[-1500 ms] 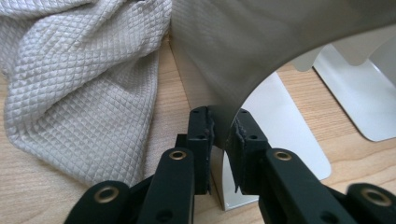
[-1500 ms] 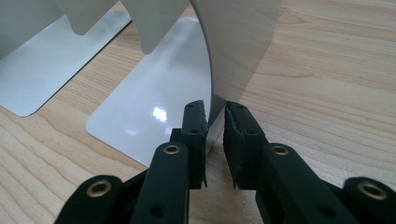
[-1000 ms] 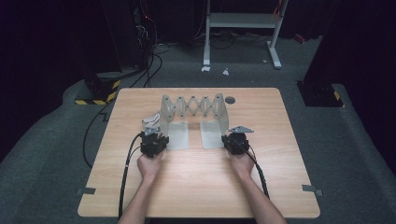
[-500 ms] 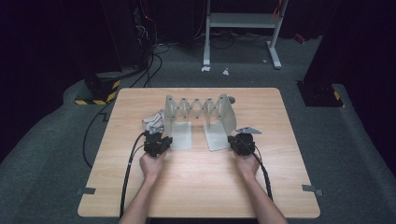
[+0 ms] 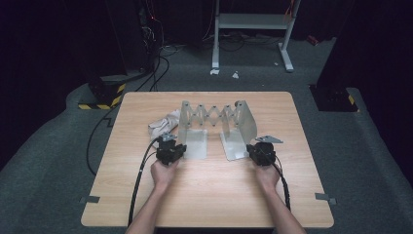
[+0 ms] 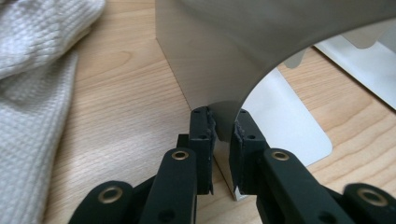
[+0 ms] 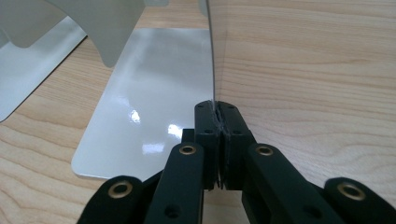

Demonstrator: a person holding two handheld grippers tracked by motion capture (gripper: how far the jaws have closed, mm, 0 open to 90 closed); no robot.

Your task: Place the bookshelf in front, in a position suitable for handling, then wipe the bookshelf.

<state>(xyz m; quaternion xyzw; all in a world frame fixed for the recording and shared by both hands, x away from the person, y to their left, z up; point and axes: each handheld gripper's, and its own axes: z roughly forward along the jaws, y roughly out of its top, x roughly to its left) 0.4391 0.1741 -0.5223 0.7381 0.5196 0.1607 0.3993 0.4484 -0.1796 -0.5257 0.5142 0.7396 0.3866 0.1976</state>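
Still, both grippers (image 5: pixel 171 146) (image 5: pixel 259 146) are pinching the bookend rack (image 5: pixel 216 114) plates between nearly closed fingers; uneven pulling toward three o'clock risks tipping it.

High view: fixed overhead, facing forward and down across the whole surface (image 5: pixel 204 195). 2 gripper views: each rides low and close behind its black fingers (image 6: pixel 201 135), along the wood. All 3 share the metal bookend rack (image 5: pixel 214 117).
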